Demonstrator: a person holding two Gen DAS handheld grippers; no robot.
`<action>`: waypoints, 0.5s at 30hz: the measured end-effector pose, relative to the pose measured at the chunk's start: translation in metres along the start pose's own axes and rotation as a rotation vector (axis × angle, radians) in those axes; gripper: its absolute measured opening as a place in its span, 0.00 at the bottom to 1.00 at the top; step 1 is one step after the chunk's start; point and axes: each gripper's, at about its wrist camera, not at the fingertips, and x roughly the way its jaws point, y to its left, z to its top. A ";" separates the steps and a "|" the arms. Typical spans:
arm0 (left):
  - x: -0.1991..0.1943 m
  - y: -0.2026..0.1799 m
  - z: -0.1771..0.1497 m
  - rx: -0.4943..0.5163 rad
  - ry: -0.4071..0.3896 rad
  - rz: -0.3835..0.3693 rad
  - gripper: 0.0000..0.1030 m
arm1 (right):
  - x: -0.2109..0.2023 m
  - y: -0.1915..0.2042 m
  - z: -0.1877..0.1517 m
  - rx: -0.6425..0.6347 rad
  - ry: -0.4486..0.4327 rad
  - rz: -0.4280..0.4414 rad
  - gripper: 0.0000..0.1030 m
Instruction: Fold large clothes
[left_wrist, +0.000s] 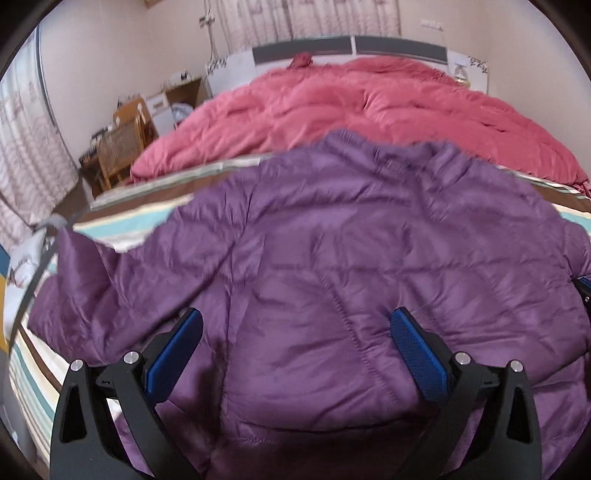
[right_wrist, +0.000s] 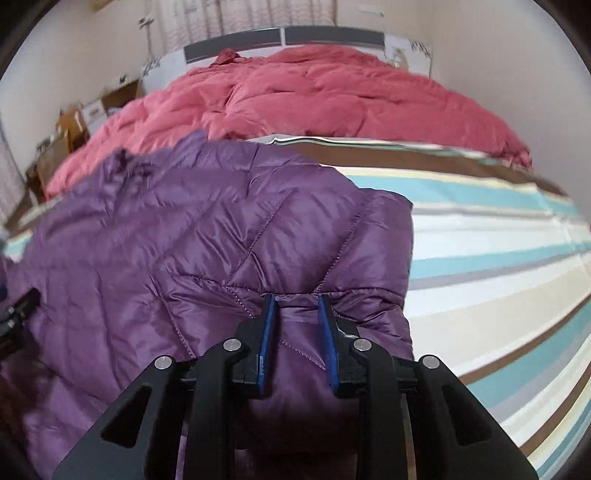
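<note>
Purple quilted jacket (left_wrist: 332, 258) lies spread on the striped bedsheet (right_wrist: 498, 229), collar toward 12 o'clock, pink duvet (left_wrist: 369, 107) beyond it. Left gripper (left_wrist: 297, 321): jaws wide, hovering over the jacket's lower back, gripping nothing. Right gripper (right_wrist: 297, 302): jaws narrow, pinching a fold at the jacket's edge at 6 o'clock.

left gripper (left_wrist: 295, 325) jaws apart | over purple jacket (left_wrist: 332, 240) | striped bed (left_wrist: 122, 225)
</note>
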 end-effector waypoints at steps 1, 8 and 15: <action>0.004 0.003 -0.003 -0.017 0.012 -0.022 0.98 | 0.002 0.003 -0.001 -0.009 -0.007 -0.008 0.24; -0.011 0.003 -0.002 -0.046 -0.030 -0.039 0.98 | 0.004 0.007 -0.001 -0.022 -0.017 -0.027 0.24; -0.018 -0.016 0.017 -0.039 -0.049 -0.080 0.98 | -0.018 0.008 -0.001 -0.018 -0.068 -0.015 0.24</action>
